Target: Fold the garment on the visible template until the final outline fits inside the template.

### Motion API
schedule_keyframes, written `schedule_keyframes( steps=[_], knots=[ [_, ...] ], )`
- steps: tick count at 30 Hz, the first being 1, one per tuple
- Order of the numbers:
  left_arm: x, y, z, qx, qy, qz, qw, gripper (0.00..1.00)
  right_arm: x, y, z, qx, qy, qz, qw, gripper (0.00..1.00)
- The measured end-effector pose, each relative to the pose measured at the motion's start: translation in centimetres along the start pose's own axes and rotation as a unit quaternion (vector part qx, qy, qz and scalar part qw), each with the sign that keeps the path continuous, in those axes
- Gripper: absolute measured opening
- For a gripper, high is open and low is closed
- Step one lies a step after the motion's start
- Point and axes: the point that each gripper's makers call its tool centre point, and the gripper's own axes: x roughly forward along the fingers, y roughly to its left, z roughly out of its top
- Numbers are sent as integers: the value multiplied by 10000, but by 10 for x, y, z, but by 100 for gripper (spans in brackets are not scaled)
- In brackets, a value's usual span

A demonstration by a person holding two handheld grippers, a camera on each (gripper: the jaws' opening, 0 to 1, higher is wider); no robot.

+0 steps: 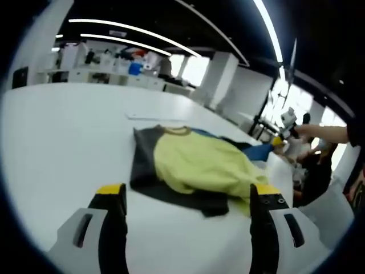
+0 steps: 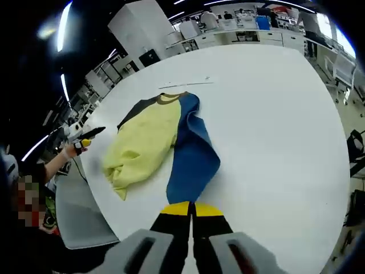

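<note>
Item: shirt (image 2: pixel 157 145), yellow body with dark and blue sleeves, lying rumpled on the white table (image 2: pixel 274 114), centre-left in the right gripper view.
Handling, judged: light, limp knit, likely to sag and drag; best pinched at hem corners or sleeve ends. Left tool (image 1: pixel 188 197) jaws wide apart, empty, near the dark edge. Right tool (image 2: pixel 192 210) jaws together; whether it pinches the blue hem, cannot tell.

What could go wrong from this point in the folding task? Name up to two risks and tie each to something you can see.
1. The garment lies bunched near the table edge, so a pull towards that side could drag it off.
2. The right gripper is shut at the blue sleeve hem; whether it holds cloth is unclear, so a lift may slip.
</note>
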Motion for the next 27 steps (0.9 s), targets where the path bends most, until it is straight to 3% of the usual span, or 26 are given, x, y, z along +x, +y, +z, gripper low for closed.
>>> schedule_keyframes(
  steps=[11,17,27],
  knots=[
    [8,4,3,-37,-16,26,10000,86,-9,-73,22,-90,574,-587,9966,0],
    [11,4,7,39,-67,26,10000,86,-11,-108,21,-50,1079,-850,9905,0],
    [18,8,4,30,32,99,9999,86,-7,-169,27,86,1246,-1347,9830,0]
  ],
)
